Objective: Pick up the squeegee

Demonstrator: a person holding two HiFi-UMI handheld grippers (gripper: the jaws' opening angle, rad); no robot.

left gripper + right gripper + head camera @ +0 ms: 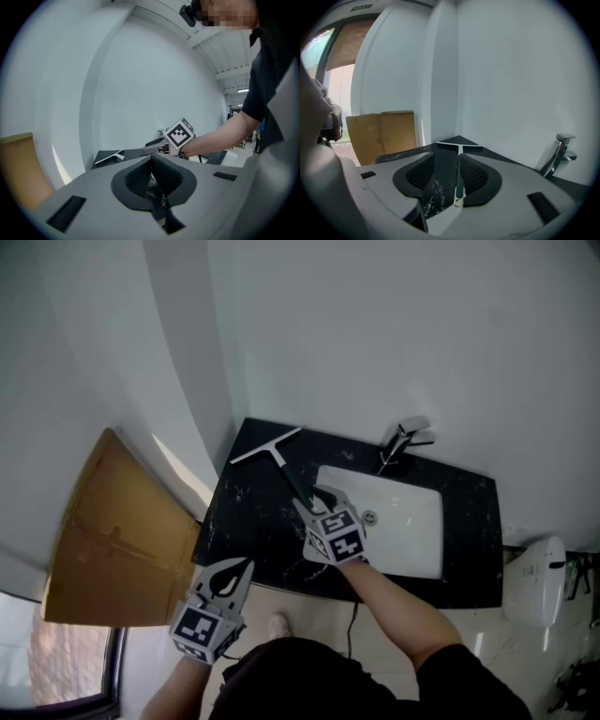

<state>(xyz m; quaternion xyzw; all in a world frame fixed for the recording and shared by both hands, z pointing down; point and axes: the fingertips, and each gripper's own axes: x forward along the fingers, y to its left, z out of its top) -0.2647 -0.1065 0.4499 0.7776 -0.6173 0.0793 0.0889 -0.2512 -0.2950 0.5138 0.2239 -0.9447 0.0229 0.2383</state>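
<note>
The squeegee [284,468] lies on the black worktop [246,526] with its blade at upper left. Its handle runs toward lower right, straight between the right gripper's [322,499] widely spread fingers, not yet pinched. The left gripper [236,570], fingers pressed together and empty, hangs farther off at lower left.

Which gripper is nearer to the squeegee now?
Right. The right gripper has the squeegee's handle between its open jaws; the left gripper hangs off the counter's front edge, apart.

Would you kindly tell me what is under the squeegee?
The squeegee lies on the black marbled countertop, beside the white sink. In the head view the right gripper covers the handle's near end, so the surface under it is hidden.
</note>
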